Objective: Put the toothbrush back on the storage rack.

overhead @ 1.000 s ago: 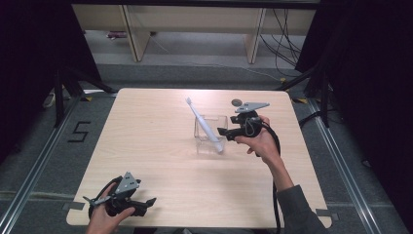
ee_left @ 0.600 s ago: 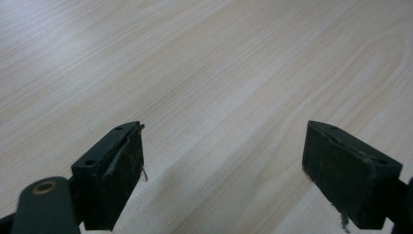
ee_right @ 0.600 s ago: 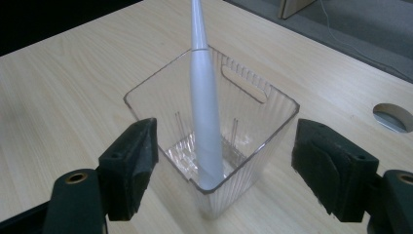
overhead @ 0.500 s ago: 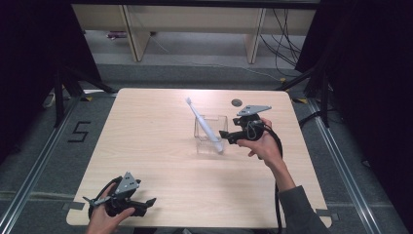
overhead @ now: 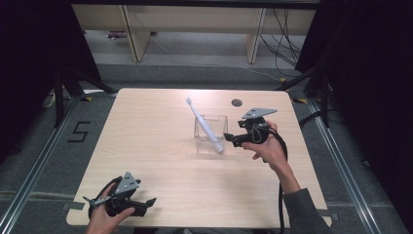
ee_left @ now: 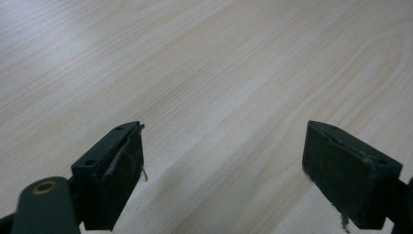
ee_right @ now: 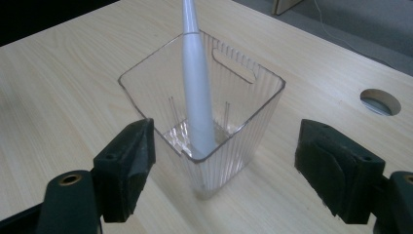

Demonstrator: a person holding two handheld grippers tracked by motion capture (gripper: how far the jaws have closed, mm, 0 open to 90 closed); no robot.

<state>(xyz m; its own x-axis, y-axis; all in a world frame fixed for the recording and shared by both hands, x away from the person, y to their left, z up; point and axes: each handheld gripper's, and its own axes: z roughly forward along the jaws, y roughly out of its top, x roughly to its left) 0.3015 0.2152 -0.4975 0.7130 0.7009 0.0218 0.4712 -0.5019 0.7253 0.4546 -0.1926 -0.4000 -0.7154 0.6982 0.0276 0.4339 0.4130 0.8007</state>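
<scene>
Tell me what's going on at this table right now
A person sits at a wooden table with a two-jaw gripper in each hand. A white electric toothbrush stands tilted inside a clear plastic container, its base on the bottom. The right gripper is open just beside the container, jaws either side of it, not gripping. The left gripper rests open near the table's near edge, over bare wood.
</scene>
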